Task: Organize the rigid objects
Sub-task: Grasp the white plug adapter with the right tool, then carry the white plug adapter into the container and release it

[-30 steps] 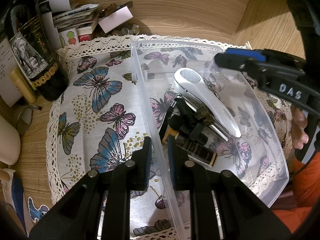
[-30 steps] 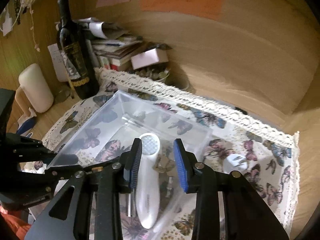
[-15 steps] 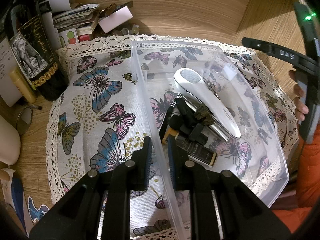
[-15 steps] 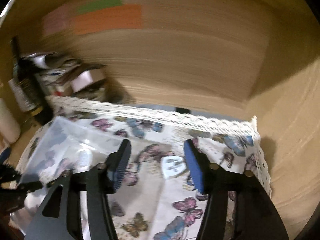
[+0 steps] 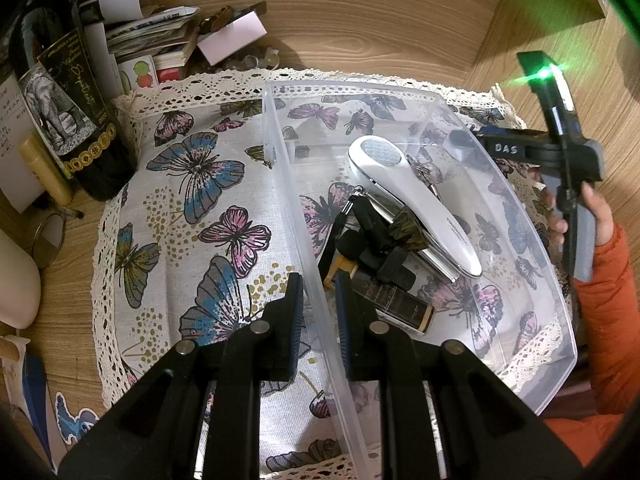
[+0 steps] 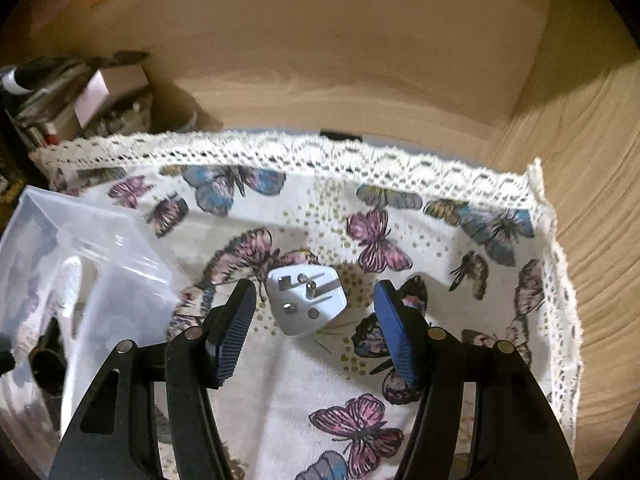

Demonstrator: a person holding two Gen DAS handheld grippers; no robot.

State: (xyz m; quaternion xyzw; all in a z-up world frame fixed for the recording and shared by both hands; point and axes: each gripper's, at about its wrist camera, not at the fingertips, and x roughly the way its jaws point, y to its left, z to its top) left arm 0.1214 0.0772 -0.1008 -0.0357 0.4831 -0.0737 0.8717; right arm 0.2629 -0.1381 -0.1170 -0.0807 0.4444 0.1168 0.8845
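Reaching for the white plug adapter (image 6: 306, 300) is the step in hand: your right gripper (image 6: 316, 328) hangs over it with the jaws spread, having just been opening, and the adapter lies between the ribbed blue pads (image 6: 394, 332) but untouched, clear cloth showing on both sides. It sits in the lower middle of the right wrist view, face up on the butterfly-print tablecloth (image 6: 460, 264), prongs pointing toward the camera. It is a rounded-corner wedge of hard glossy plastic with short metal pins. Your left gripper (image 5: 318, 300) is pinched on the near wall of the clear plastic bin (image 5: 532, 236), one pad inside and one outside, at the lower middle of the left wrist view, likely steadying it. Already in the bin, right of centre in that view: a long white handheld device with a honeycomb head (image 5: 412, 196), smooth and curved; a dark tube with a gold cap (image 5: 394, 306); several small black pieces too tangled to name. The bin's walls are thin and translucent, the cloth matte with a lace edge (image 6: 280, 152). Next, as I judge it, you lower the right jaws to straddle the adapter's flat sides and close on the body, not the pins; the plastic looks slick, so square the pads before lifting. Then carry it to the bin at the left edge of the right wrist view.
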